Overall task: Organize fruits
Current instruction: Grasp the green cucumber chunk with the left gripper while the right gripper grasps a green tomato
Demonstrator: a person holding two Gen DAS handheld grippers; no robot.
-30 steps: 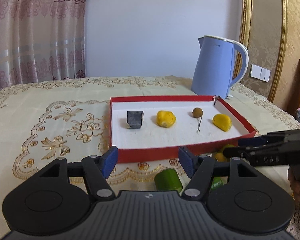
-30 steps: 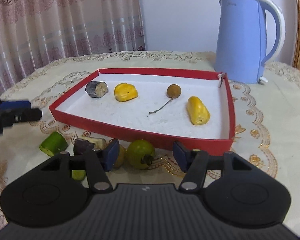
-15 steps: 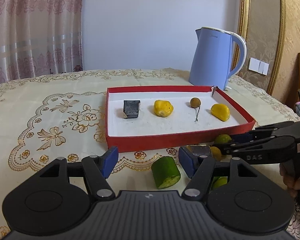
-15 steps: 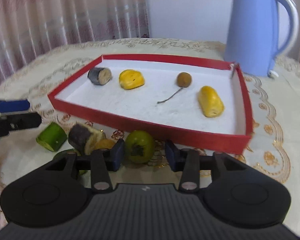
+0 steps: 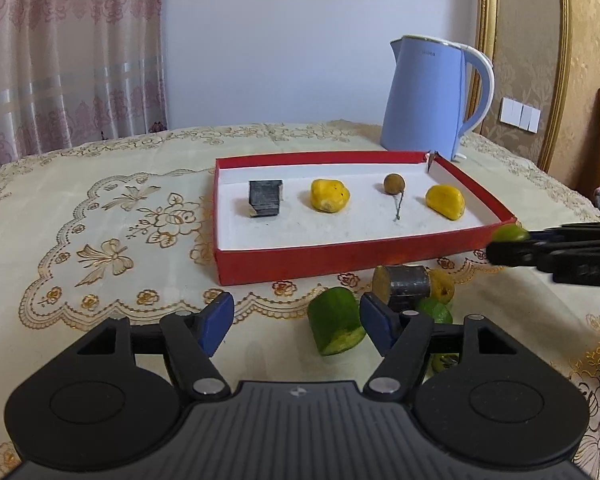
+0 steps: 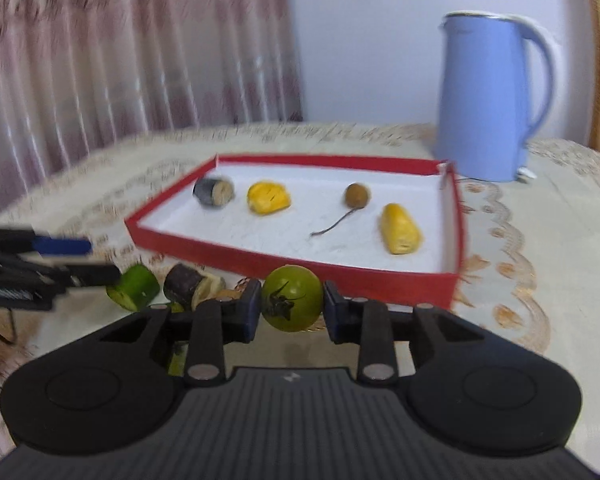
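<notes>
The right tongs (image 6: 291, 309) are closed on a round green fruit with a dark calyx (image 6: 293, 298), its blue pads pressed to either side of it; the fruit hangs just short of the near wall of the shallow red cardboard tray with a white floor (image 6: 300, 266), which sits on the cream embroidered worktop (image 5: 100, 216). To do the placing well, I judge the fruit should be lifted clear of that wall, carried over a bare patch of white floor in front of the yellow pieces, lowered until it rests, and only then released; a round fruit may roll.

The left tongs (image 5: 296, 320) are wide open and hold nothing; a cut green cylinder of fruit (image 5: 336, 322) lies on the cloth between the pads, nearer the right one; a dark-skinned cut stub (image 5: 404, 286) lies just beyond.
</notes>
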